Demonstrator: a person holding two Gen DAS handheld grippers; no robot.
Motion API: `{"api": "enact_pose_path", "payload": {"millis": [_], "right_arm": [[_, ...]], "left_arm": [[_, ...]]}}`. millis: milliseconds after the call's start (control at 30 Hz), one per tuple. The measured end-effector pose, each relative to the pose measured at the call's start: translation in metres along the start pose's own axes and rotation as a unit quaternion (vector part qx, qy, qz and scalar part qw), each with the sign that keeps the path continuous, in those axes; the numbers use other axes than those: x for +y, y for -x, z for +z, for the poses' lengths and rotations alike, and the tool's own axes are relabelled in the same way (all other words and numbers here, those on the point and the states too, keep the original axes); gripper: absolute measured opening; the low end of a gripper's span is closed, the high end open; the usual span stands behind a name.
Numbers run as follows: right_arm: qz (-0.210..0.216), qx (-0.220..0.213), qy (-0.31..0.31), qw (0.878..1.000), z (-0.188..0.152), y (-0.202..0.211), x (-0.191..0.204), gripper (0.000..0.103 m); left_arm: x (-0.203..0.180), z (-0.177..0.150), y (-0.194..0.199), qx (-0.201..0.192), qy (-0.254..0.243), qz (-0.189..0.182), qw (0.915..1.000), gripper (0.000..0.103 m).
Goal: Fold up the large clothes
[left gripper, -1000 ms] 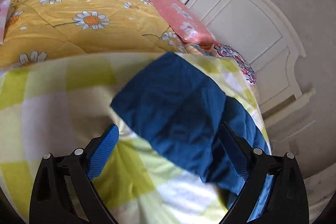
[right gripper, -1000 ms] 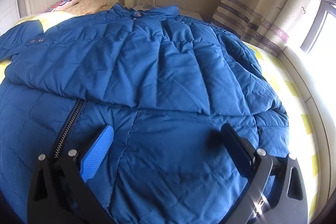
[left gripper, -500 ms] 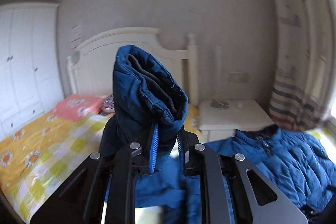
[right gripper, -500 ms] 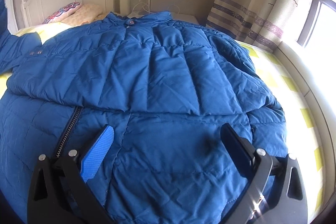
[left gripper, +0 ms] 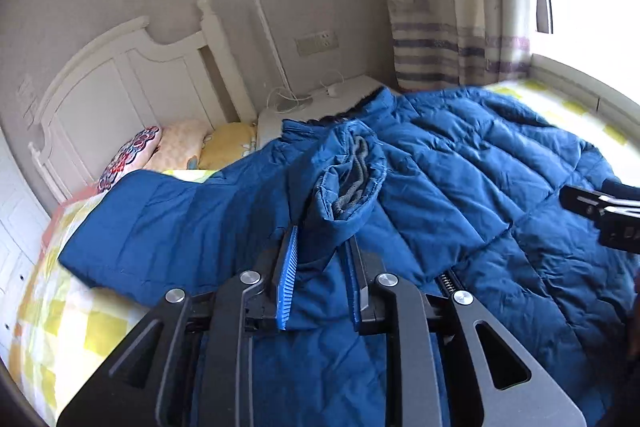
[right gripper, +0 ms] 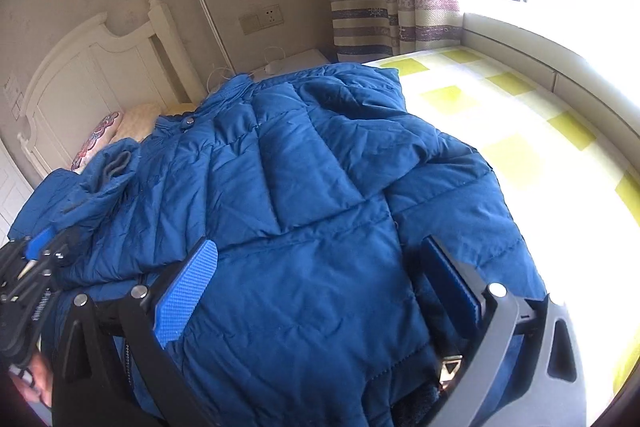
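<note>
A large blue puffer jacket (left gripper: pixel 460 187) lies spread on the bed, also filling the right wrist view (right gripper: pixel 304 195). My left gripper (left gripper: pixel 320 275) is shut on the jacket's sleeve near its cuff (left gripper: pixel 352 183), whose grey lining shows, and holds it over the jacket's body. My right gripper (right gripper: pixel 316 283) is open, its jaws wide apart just above the jacket's lower part. The left gripper also shows at the left edge of the right wrist view (right gripper: pixel 36 251). The right gripper shows at the right edge of the left wrist view (left gripper: pixel 608 211).
The bed has a yellow-and-white check sheet (right gripper: pixel 500 131). A white headboard (left gripper: pixel 120 87) and pillows (left gripper: pixel 176 151) are at the far end, with a white nightstand (left gripper: pixel 320 103) and cables. A striped curtain (right gripper: pixel 368 11) and window ledge (right gripper: pixel 540 39) lie right.
My left gripper closed on the sleeve, lifted it, and has carried it right over the jacket's body. My right gripper stayed open and shifted slightly over the jacket.
</note>
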State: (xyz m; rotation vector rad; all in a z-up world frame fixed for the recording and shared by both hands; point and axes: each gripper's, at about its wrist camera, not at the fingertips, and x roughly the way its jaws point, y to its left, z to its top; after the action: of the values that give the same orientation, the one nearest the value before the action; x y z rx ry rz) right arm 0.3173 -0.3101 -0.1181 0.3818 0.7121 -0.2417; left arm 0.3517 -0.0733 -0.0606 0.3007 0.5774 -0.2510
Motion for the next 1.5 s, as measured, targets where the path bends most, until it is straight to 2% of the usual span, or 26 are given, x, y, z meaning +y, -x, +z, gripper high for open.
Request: {"api": "enact_pose_path", "payload": {"millis": [67, 100, 167, 267, 333, 400, 433, 533, 700, 833, 867, 933, 1000, 1067, 1133, 1233, 1400, 1500], "right_arm": [[0.000, 0.000, 0.000, 1.000, 0.000, 0.000, 0.000, 0.100], [0.001, 0.000, 0.000, 1.000, -0.001, 0.001, 0.001, 0.100], [0.004, 0.001, 0.000, 1.000, -0.001, 0.001, 0.000, 0.100], [0.006, 0.003, 0.005, 1.000, -0.001, 0.000, 0.003, 0.100], [0.007, 0.004, 0.008, 1.000, -0.002, 0.000, 0.005, 0.100], [0.007, 0.005, 0.010, 1.000, -0.002, 0.000, 0.006, 0.100], [0.008, 0.005, 0.010, 1.000, -0.002, 0.000, 0.006, 0.100], [0.007, 0.005, 0.011, 1.000, -0.002, 0.000, 0.006, 0.100], [0.009, -0.002, 0.014, 1.000, -0.002, 0.003, 0.007, 0.097], [0.038, -0.034, 0.040, 0.998, -0.002, 0.021, 0.019, 0.080], [0.057, -0.032, 0.043, 0.997, -0.002, 0.025, 0.025, 0.078], [0.108, -0.014, 0.051, 0.993, -0.001, 0.027, 0.044, 0.075], [0.158, 0.014, 0.070, 0.985, 0.000, 0.022, 0.069, 0.075], [0.203, 0.054, 0.077, 0.975, 0.001, 0.008, 0.094, 0.074], [0.227, 0.104, 0.072, 0.966, 0.001, -0.012, 0.113, 0.074], [0.228, 0.135, 0.059, 0.962, -0.001, -0.035, 0.131, 0.074], [0.209, 0.143, 0.057, 0.966, 0.002, -0.047, 0.148, 0.076], [0.212, 0.119, 0.070, 0.968, 0.006, -0.036, 0.158, 0.064]], "left_arm": [[0.039, -0.011, 0.015, -0.009, 0.074, 0.009, 0.9972, 0.067], [0.061, -0.020, 0.020, -0.016, 0.121, 0.024, 0.9922, 0.093], [0.102, -0.040, 0.025, -0.023, 0.206, 0.043, 0.9772, 0.093], [0.138, -0.061, 0.022, -0.006, 0.275, 0.002, 0.9616, 0.093], [0.141, -0.062, 0.018, 0.009, 0.265, 0.034, 0.9637, 0.093], [0.135, -0.058, 0.006, 0.047, 0.232, 0.086, 0.9677, 0.093], [0.133, -0.058, -0.001, 0.062, 0.229, 0.094, 0.9668, 0.092], [0.132, -0.067, -0.014, 0.092, 0.249, 0.082, 0.9606, 0.092], [0.132, -0.077, -0.035, 0.141, 0.244, 0.090, 0.9552, 0.090], [0.143, -0.086, -0.039, 0.151, 0.274, 0.064, 0.9476, 0.093], [0.146, -0.089, -0.039, 0.154, 0.283, 0.057, 0.9450, 0.093], [0.152, -0.093, -0.040, 0.156, 0.299, 0.045, 0.9404, 0.096], [0.152, -0.094, -0.038, 0.154, 0.300, 0.046, 0.9402, 0.096], [0.150, -0.095, -0.038, 0.156, 0.299, 0.049, 0.9403, 0.097], [0.150, -0.096, -0.038, 0.156, 0.300, 0.049, 0.9399, 0.097], [0.149, -0.096, -0.040, 0.156, 0.302, 0.051, 0.9392, 0.098], [0.148, -0.095, -0.041, 0.157, 0.301, 0.052, 0.9391, 0.098], [0.148, -0.095, -0.040, 0.156, 0.303, 0.051, 0.9388, 0.098]]}}
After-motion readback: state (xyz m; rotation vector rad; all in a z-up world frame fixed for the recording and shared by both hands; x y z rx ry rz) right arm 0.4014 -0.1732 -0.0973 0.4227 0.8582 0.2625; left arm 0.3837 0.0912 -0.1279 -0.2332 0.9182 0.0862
